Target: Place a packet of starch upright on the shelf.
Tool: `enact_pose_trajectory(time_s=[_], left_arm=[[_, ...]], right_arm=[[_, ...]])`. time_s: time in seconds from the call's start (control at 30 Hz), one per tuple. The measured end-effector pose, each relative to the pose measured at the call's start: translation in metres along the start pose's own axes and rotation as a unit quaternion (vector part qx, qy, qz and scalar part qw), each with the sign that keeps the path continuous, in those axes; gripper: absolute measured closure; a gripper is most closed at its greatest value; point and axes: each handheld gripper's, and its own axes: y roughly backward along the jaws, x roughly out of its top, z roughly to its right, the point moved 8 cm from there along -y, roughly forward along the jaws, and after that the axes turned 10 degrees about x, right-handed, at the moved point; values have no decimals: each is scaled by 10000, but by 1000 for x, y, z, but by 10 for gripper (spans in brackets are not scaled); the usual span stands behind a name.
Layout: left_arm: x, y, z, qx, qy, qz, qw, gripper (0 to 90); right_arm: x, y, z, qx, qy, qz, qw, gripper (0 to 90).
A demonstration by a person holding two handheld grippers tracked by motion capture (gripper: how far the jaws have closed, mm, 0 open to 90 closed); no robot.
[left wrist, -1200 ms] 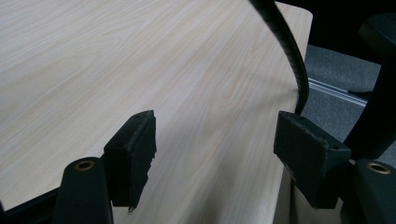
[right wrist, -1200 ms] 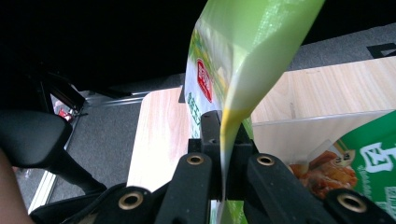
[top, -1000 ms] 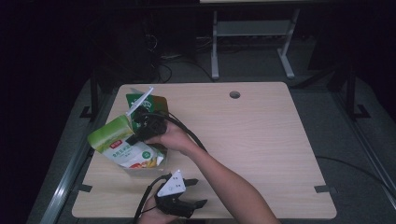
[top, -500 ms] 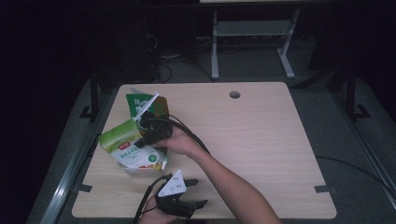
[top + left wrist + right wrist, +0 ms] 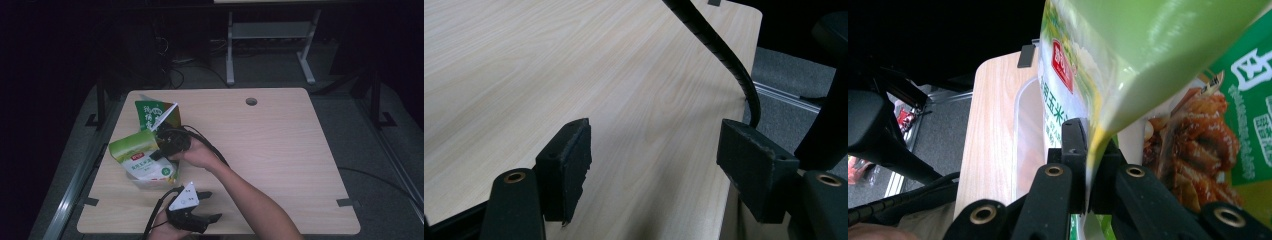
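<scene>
Two green snack bags [image 5: 141, 159], white Chinese print — right tool [image 5: 1087, 150] pinching one.

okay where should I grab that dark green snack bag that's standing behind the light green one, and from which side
Take the dark green snack bag by its flat top edge, coming down from above at the far side. It stands upright with that edge free, while the light green glossy pouch, pinched in the right tongs, crowds its near side. The open left tongs are free for it.
</scene>
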Motion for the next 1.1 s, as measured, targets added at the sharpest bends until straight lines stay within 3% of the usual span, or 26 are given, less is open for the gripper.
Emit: enact_pose_trajectory(time_s=[0.47,0.7,0.83,0.93,1.1], left_arm=[[-1,-1,0,11,76,-32,10000,297],[-2,-1,0,14,64,-56,10000,298],[-2,-1,-2,40,86,-44,9999,297],[-1,0,-3,54,74,-48,9999,296],[-1,-1,-3,17,166,-47,9999,296]], right_arm=[[-25,1,6,128,-264,7,9996,881],[-27,2,6,108,-227,-16,9997,869],[-28,4,6,48,-291,19,9996,783],[-28,9,6,169,-347,120,9992,728],[-30,15,3,72,-261,100,9996,676]])
